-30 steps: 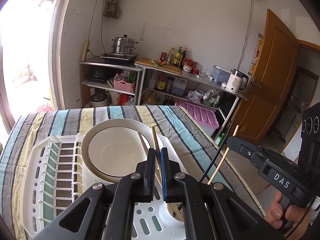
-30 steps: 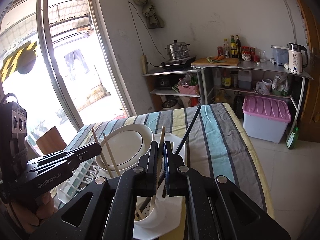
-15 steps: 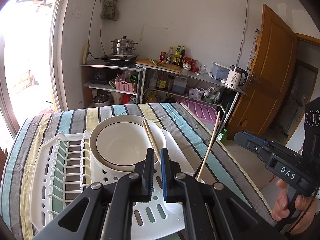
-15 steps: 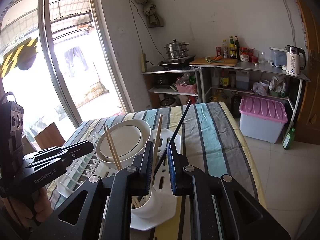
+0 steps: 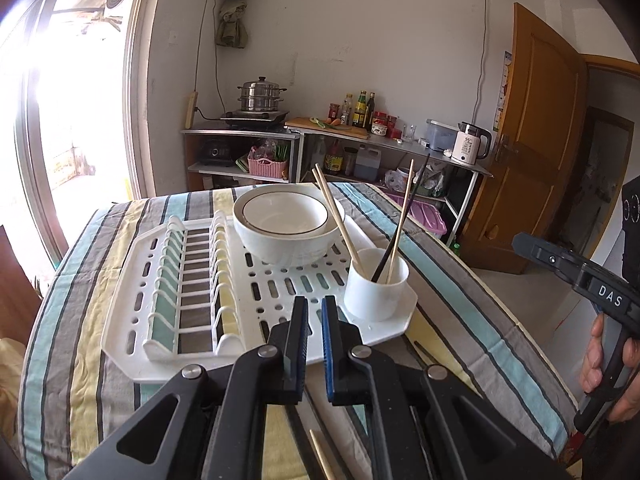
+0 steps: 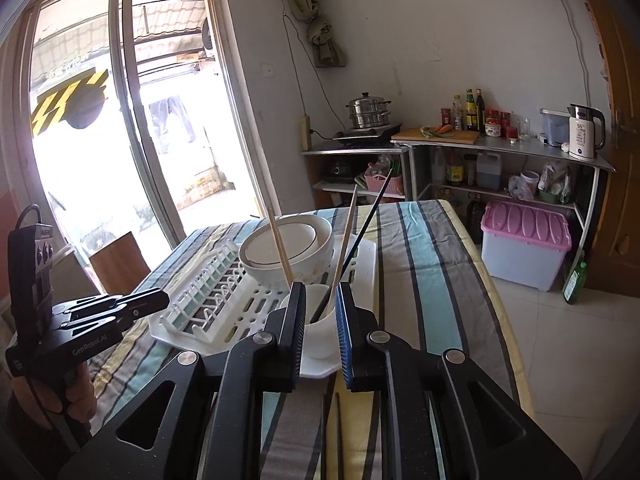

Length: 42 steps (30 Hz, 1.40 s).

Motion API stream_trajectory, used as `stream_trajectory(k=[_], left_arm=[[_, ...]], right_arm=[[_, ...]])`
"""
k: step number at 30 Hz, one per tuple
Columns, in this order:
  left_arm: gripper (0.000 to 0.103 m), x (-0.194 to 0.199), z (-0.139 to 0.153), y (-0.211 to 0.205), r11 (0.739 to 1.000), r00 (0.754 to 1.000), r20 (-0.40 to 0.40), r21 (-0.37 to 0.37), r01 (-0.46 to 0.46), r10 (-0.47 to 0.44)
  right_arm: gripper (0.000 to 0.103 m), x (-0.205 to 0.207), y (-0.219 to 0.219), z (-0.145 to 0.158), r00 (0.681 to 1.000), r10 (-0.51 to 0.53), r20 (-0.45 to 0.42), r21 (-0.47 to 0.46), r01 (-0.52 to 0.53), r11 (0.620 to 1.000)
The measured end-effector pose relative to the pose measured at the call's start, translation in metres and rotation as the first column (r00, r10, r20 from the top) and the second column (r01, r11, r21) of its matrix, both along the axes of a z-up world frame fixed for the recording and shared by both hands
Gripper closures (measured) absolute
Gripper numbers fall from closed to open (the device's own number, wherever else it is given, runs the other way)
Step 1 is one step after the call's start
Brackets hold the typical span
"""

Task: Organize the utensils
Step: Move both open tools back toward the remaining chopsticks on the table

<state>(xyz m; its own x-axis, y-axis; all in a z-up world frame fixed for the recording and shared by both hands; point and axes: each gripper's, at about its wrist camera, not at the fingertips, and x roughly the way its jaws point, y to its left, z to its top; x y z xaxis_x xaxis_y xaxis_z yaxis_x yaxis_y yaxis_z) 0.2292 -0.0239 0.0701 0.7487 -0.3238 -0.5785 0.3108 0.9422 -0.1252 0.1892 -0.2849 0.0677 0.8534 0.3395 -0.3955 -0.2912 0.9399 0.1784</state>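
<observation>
Where the striped counter carries a white dish rack, a white black-rimmed bowl sits beside a white utensil cup at the rack's corner. Pale wooden chopsticks and one black chopstick lean upright inside it. The left gripper and right gripper both have their fingers parted, grasping nothing.

Steamer pot — kettle — pink-lidded bin

Table under striped cloth; white rack at middle; loose chopsticks on cloth near front edge.
</observation>
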Motion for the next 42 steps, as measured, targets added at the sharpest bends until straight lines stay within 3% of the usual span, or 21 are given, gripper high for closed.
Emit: stream_trajectory(k=[8, 19, 29, 42], left_arm=[[0.097, -0.070, -0.028, 0.016, 1.000, 0.999, -0.030, 0.021, -0.015, 0.016], [0.097, -0.114, -0.054, 0.029, 0.999, 0.994, -0.099, -0.019, -0.042, 0.039], [0.097, -0.107, -0.066, 0.025, 0.999, 0.990, -0.136, -0.005, -0.038, 0.037], [0.095, -0.061, -0.081, 0.018, 0.998, 0.979, -0.196, 0.044, -0.044, 0.052]], right_arm=[[0.087, -0.051, 0.009, -0.025, 0.998, 0.051, -0.032, -0.012, -0.051, 0.999], [0.087, -0.094, 0.005, -0.057, 0.995, 0.043, -0.085, -0.020, -0.045, 0.999], [0.087, -0.089, 0.009, -0.072, 0.991, 0.050, -0.122, -0.028, -0.054, 0.998], [0.087, -0.052, 0.010, -0.087, 0.980, 0.060, -0.189, -0.060, -0.073, 0.995]])
